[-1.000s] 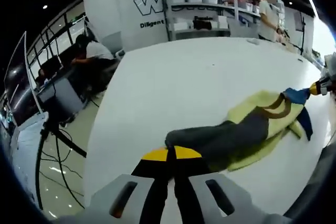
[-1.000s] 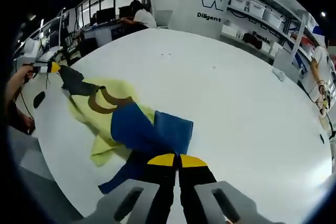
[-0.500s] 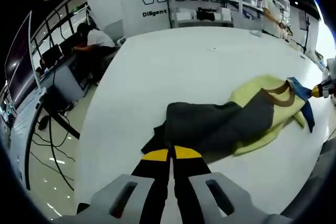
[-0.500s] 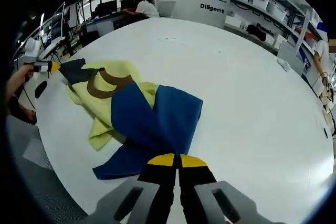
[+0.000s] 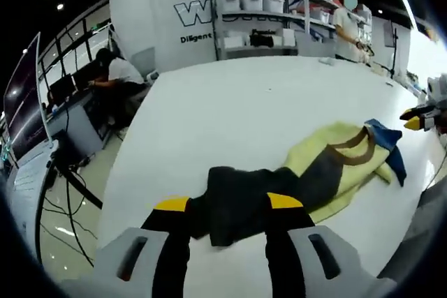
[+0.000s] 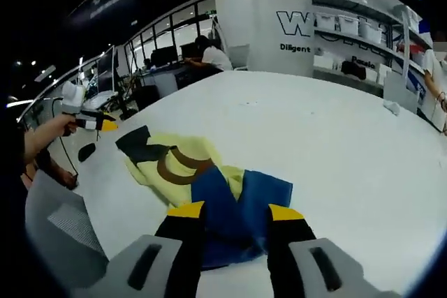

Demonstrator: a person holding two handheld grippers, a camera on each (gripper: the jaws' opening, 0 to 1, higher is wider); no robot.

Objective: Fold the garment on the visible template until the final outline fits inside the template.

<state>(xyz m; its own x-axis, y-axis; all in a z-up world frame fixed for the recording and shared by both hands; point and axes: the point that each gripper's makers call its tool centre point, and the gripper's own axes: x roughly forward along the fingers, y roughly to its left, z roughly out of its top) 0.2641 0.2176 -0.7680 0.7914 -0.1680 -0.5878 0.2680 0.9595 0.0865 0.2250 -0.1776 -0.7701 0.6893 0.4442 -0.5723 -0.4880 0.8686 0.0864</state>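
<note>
On a white bench (image 5: 230, 109), the left hand-held gripper (image 5: 228, 204) hovers with jaws spread wide over the dark sleeve of a yellow garment (image 5: 328, 165). The right hand-held gripper (image 6: 235, 211), jaws also wide apart, hangs above the garment's blue sleeve, gripping nothing.

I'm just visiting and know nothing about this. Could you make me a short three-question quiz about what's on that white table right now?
1. True or false: the left gripper is clamped on the garment.
2. The sleeve lying between the right gripper jaws is: A) blue B) red C) white
3. Fill in: the collar trim is ____.

Key: 1 false, both grippers stand open; 2 A; 3 brown. The garment lies on the table, yellow-bodied with one dark grey sleeve.
</note>
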